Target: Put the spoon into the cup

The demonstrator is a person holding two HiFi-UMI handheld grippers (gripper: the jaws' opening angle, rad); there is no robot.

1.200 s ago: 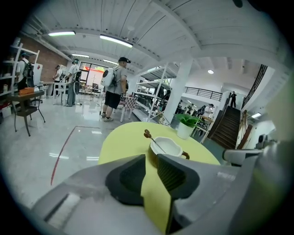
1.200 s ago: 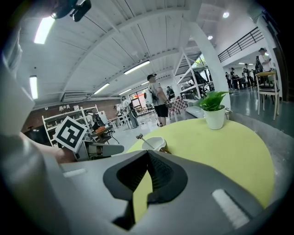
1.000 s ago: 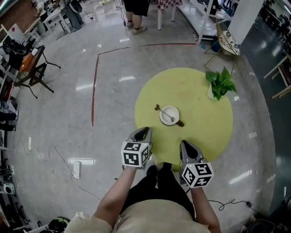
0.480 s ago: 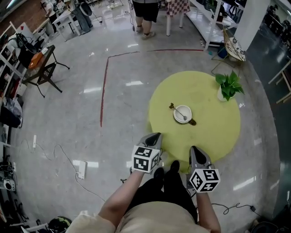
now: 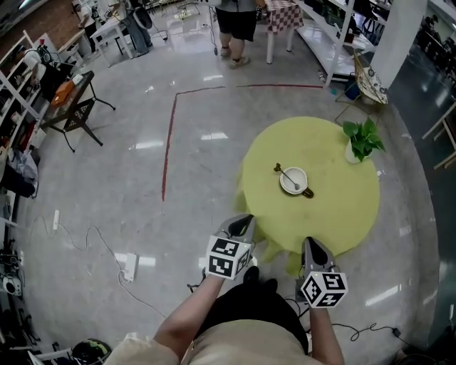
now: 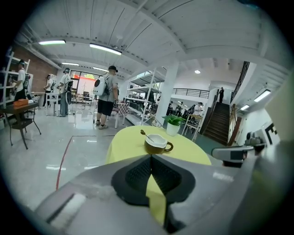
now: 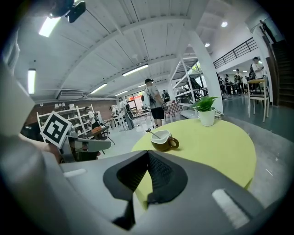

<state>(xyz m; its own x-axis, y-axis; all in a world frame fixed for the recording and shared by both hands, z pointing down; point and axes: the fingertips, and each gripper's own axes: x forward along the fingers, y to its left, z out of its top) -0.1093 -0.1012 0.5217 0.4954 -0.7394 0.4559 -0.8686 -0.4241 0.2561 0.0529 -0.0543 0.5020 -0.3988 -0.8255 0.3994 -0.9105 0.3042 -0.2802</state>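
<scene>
A brown cup [image 5: 294,180] with a white inside stands near the middle of the round yellow table [image 5: 335,214]. The spoon [image 5: 283,172] lies in the cup, its handle sticking out to the upper left. Both grippers hover at the table's near edge, well short of the cup. My left gripper [image 5: 243,223] is shut with nothing in it, and my right gripper [image 5: 314,246] is shut and empty too. The left gripper view shows the cup [image 6: 156,145] and spoon [image 6: 147,135] beyond the closed tips [image 6: 151,156]. In the right gripper view the cup [image 7: 164,142] sits past the closed tips [image 7: 148,152].
A potted green plant [image 5: 362,140] stands at the table's far right edge. A person [image 5: 239,20] stands on the far floor near white shelving. A red line [image 5: 169,142] marks the floor on the left, beside a black stand [image 5: 75,107] and a power strip [image 5: 129,266].
Both grippers have drawn back from the cup to the table's near edge, and the whole view has shifted back with them. The cup and spoon have not moved on the table.
</scene>
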